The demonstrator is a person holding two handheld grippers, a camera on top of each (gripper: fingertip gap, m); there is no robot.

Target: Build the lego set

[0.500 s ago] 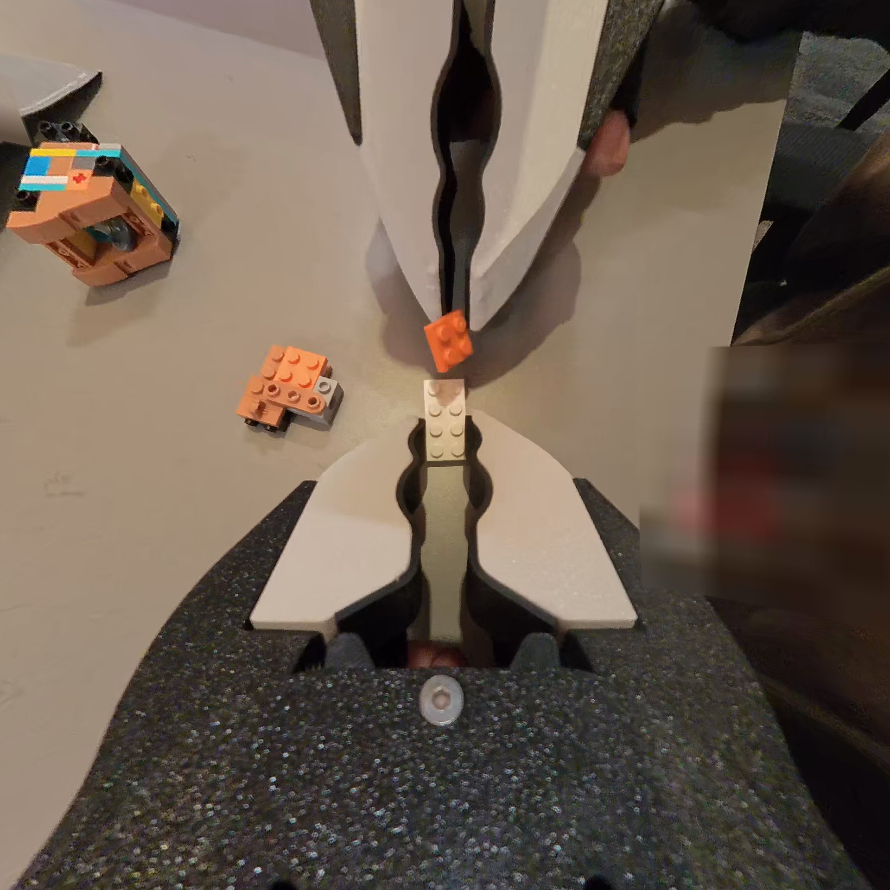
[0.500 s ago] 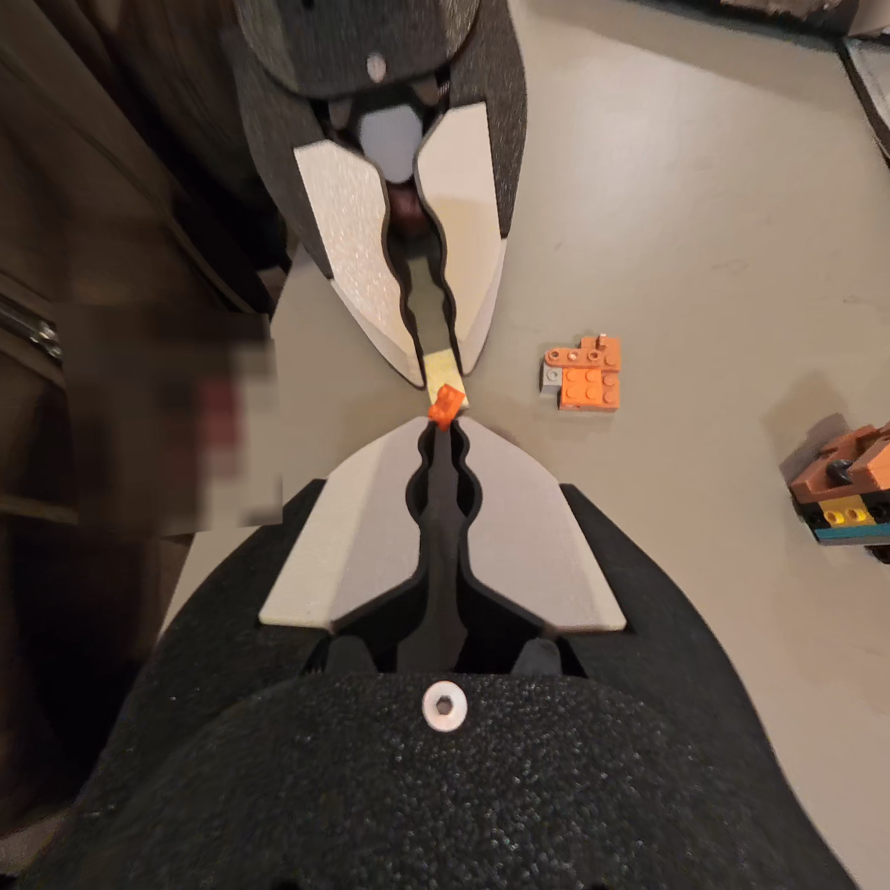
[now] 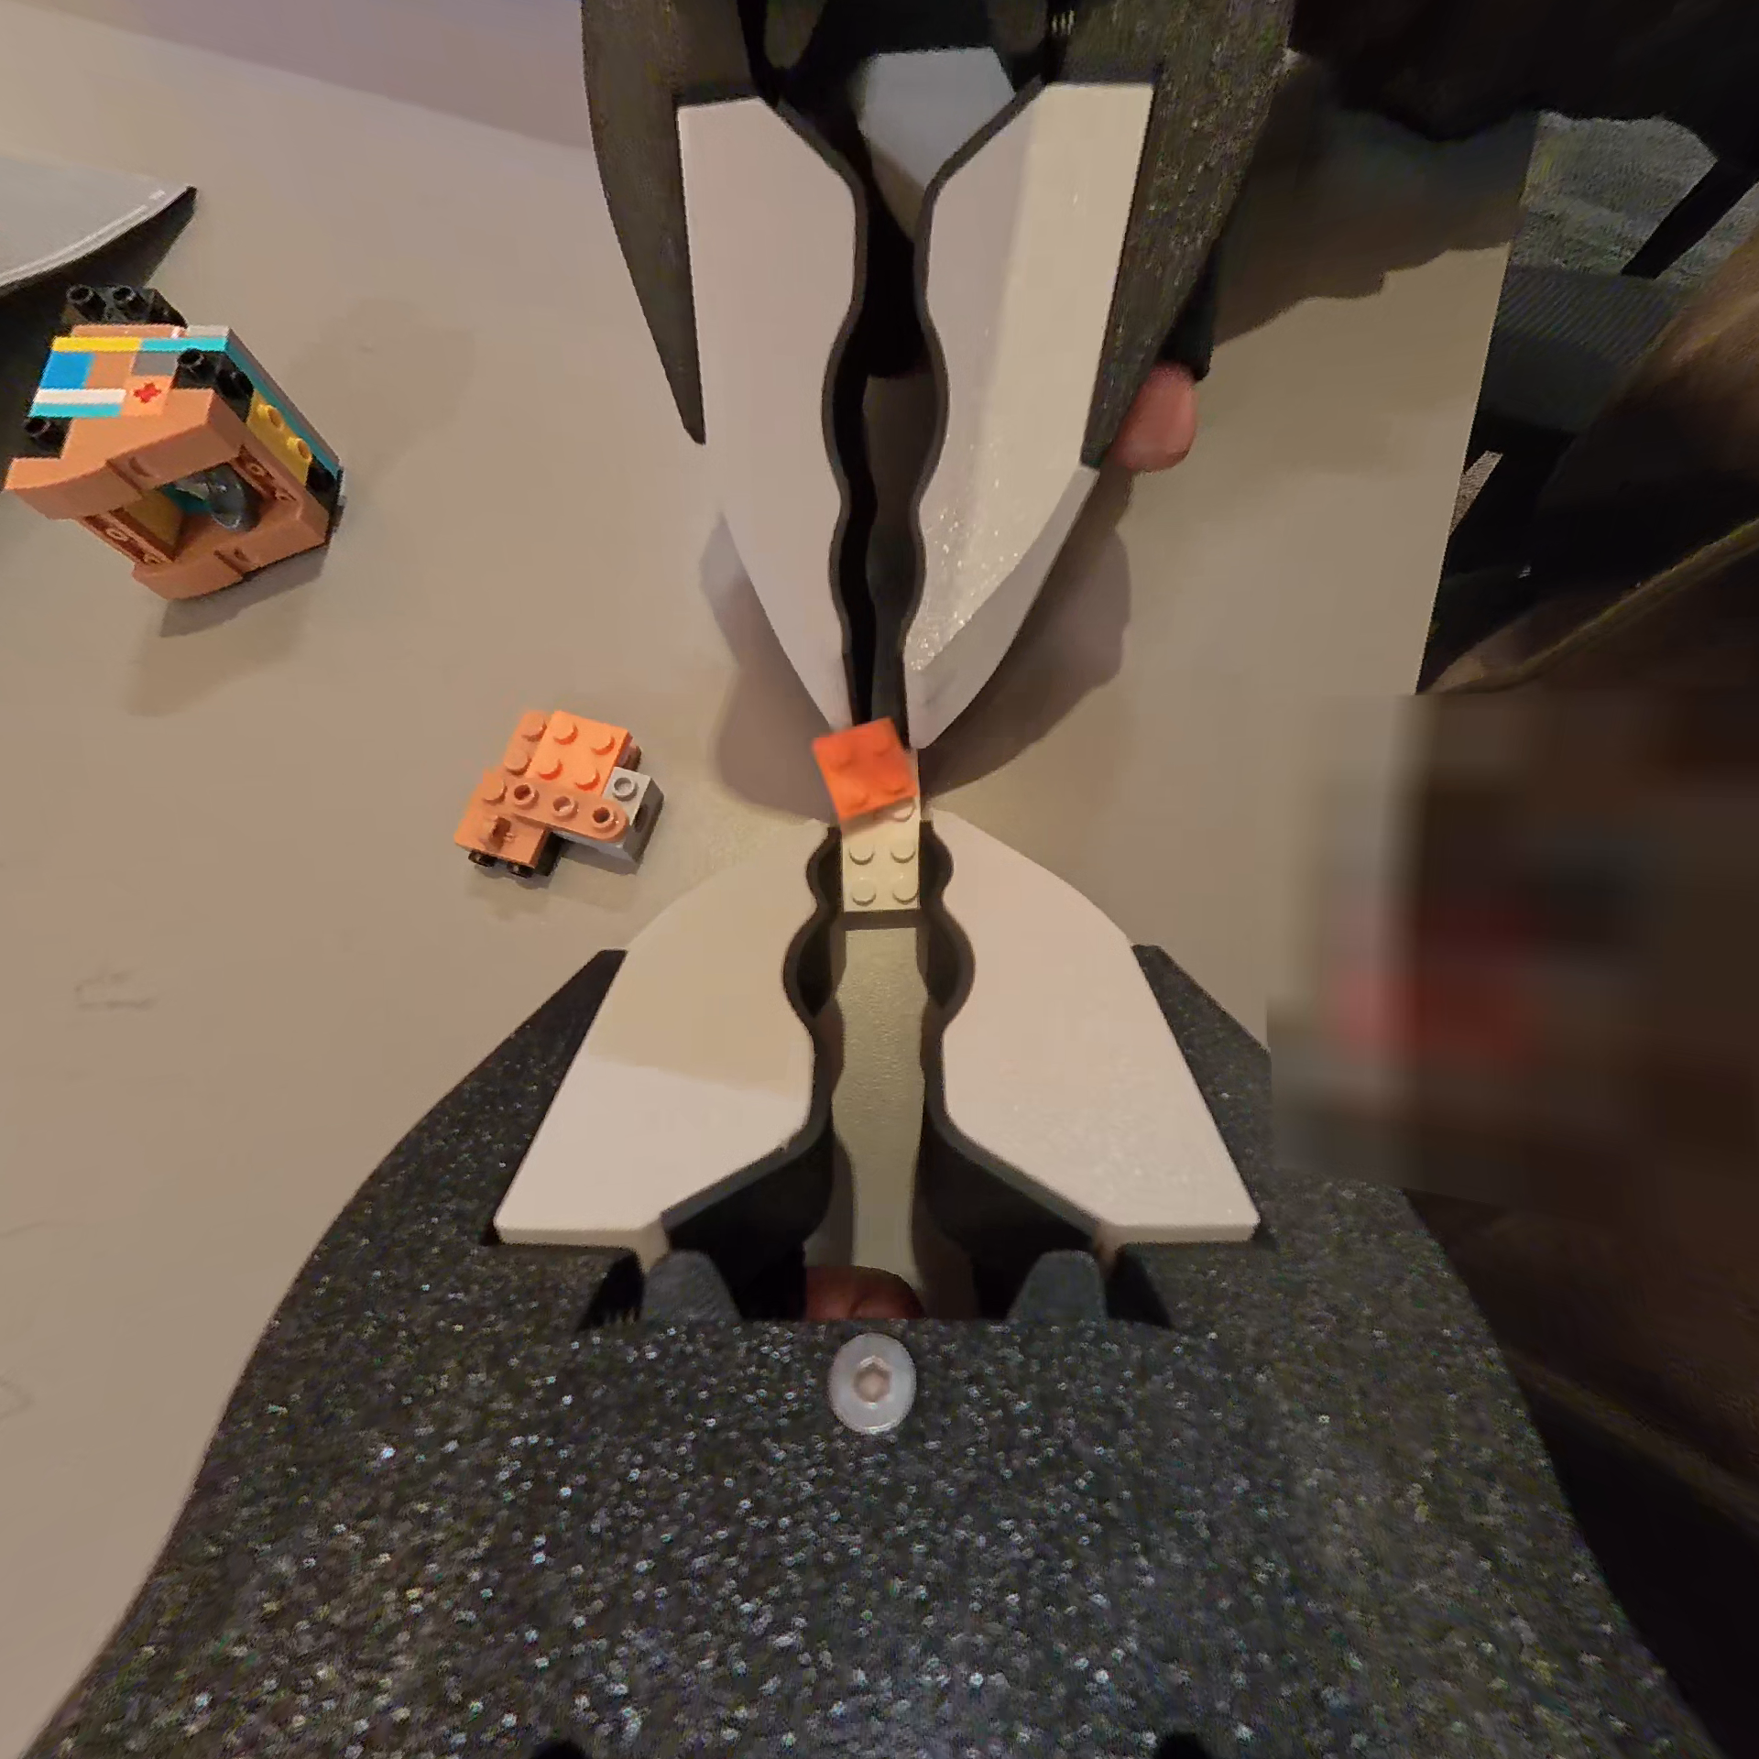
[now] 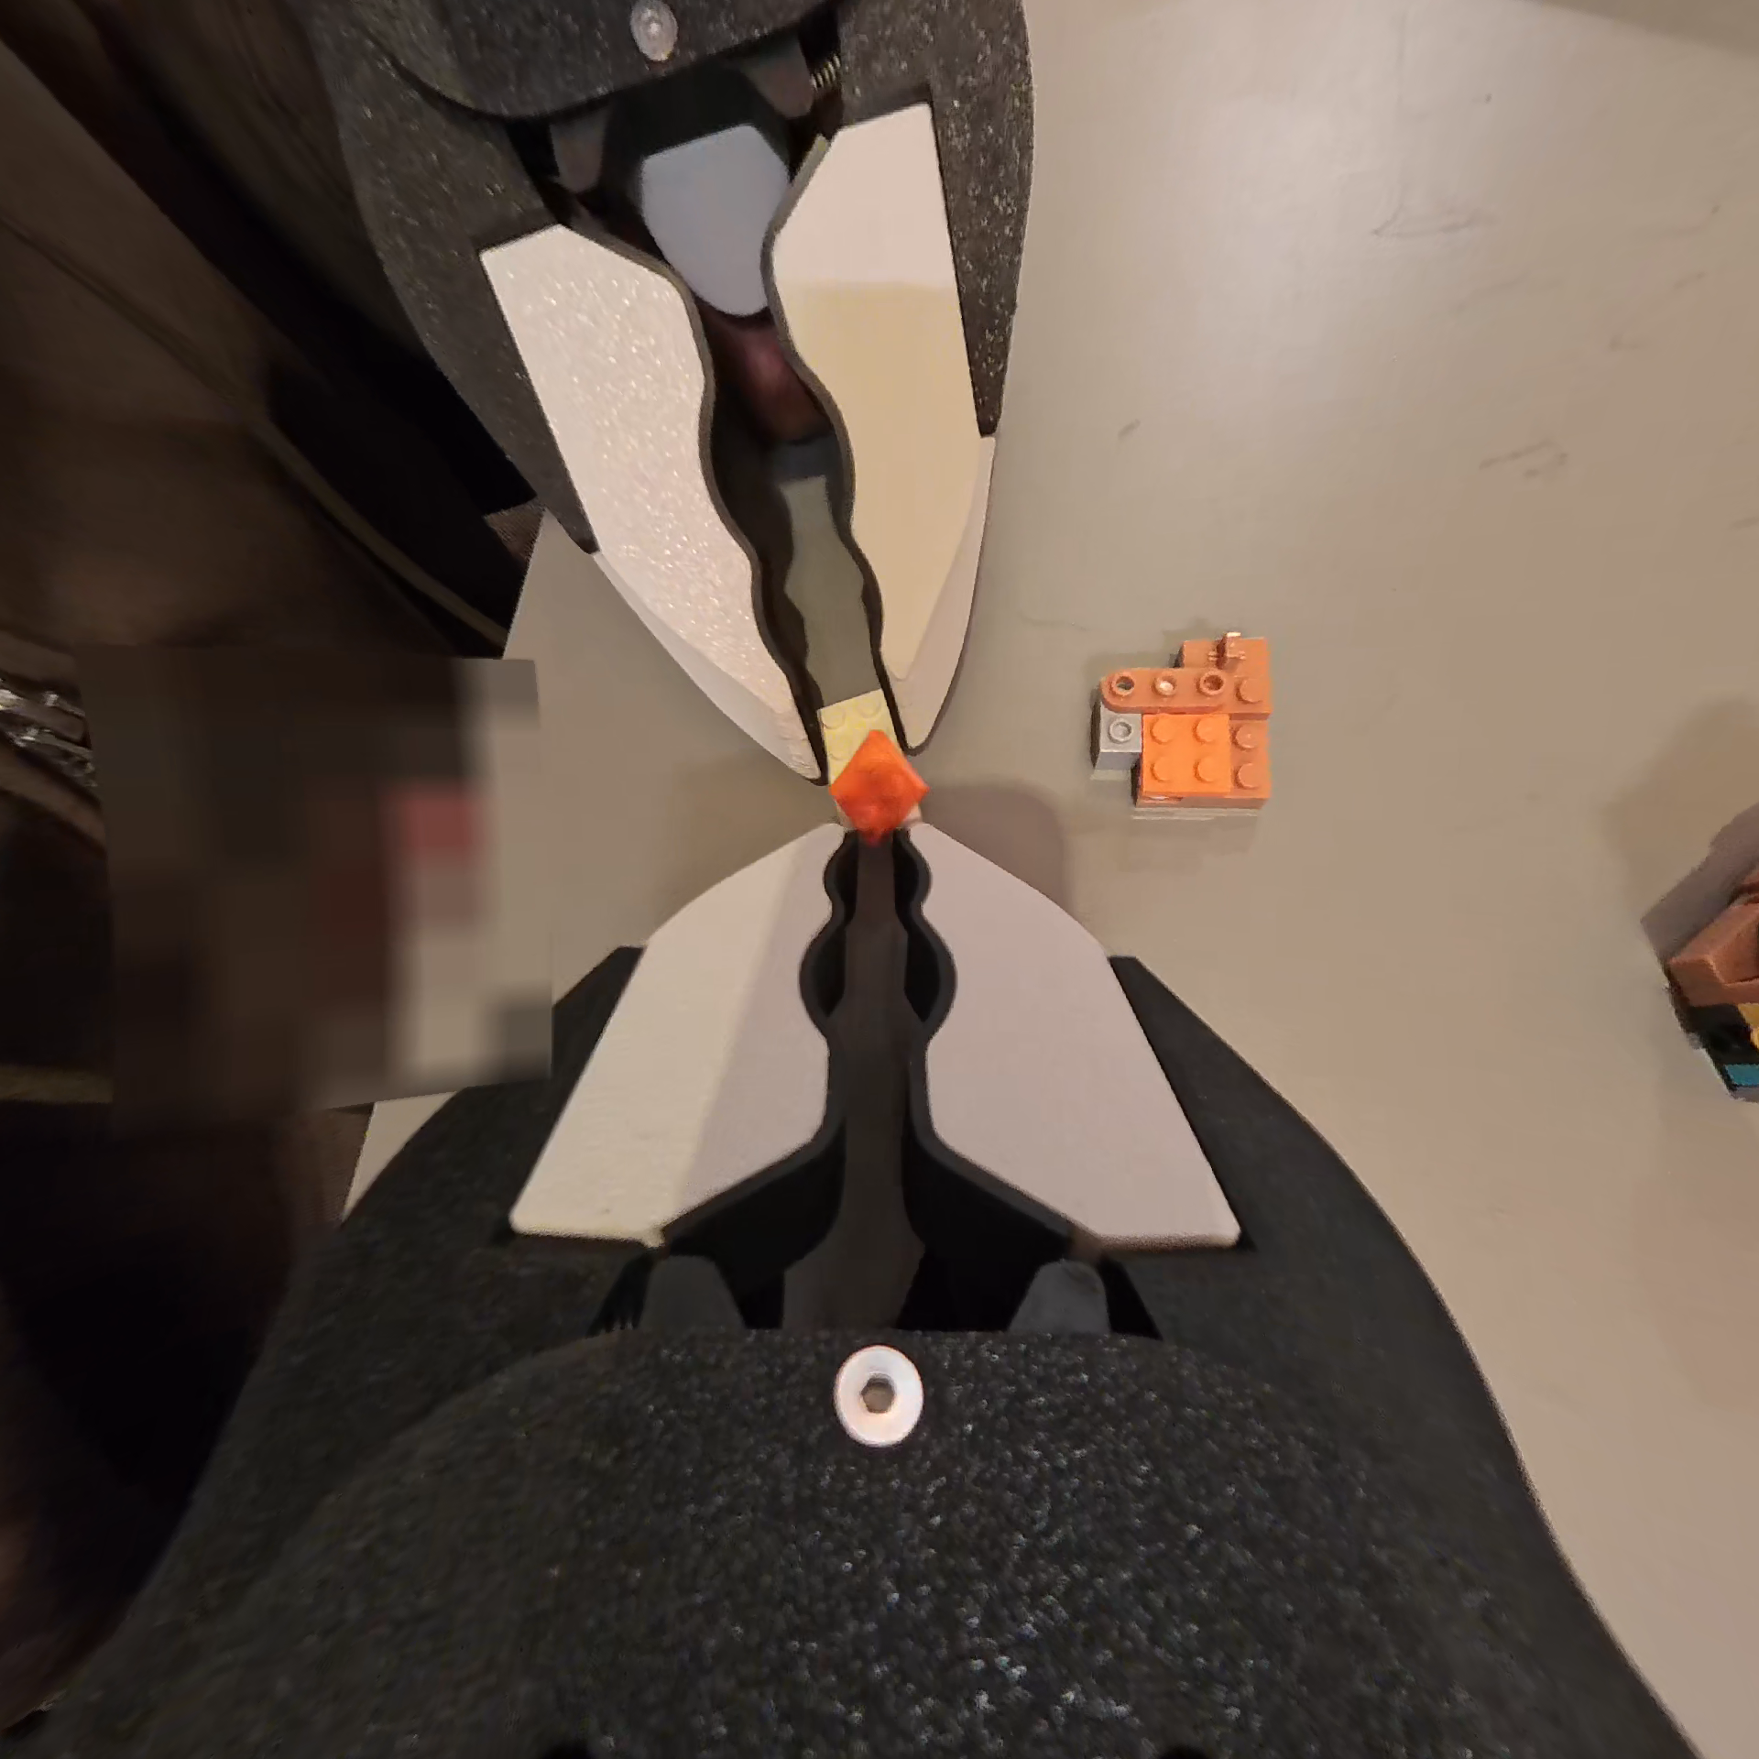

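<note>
Over the grey table (image 3: 286, 952), left claw (image 3: 880, 861) clamps lengthwise tan plate (image 3: 883, 871); right claw (image 4: 874, 833) clamps skewed orange plate (image 4: 876, 788).

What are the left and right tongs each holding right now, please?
Left tongs: closed on the tan plate.
Right tongs: closed on the orange plate, which overlaps the tan plate's far end.

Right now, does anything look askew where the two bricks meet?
Yes. The orange plate in the right gripper sits rotated against the tan plate held by the left gripper. It overlaps only the tan plate's far end, corner-on, so their studs don't look lined up.
</note>
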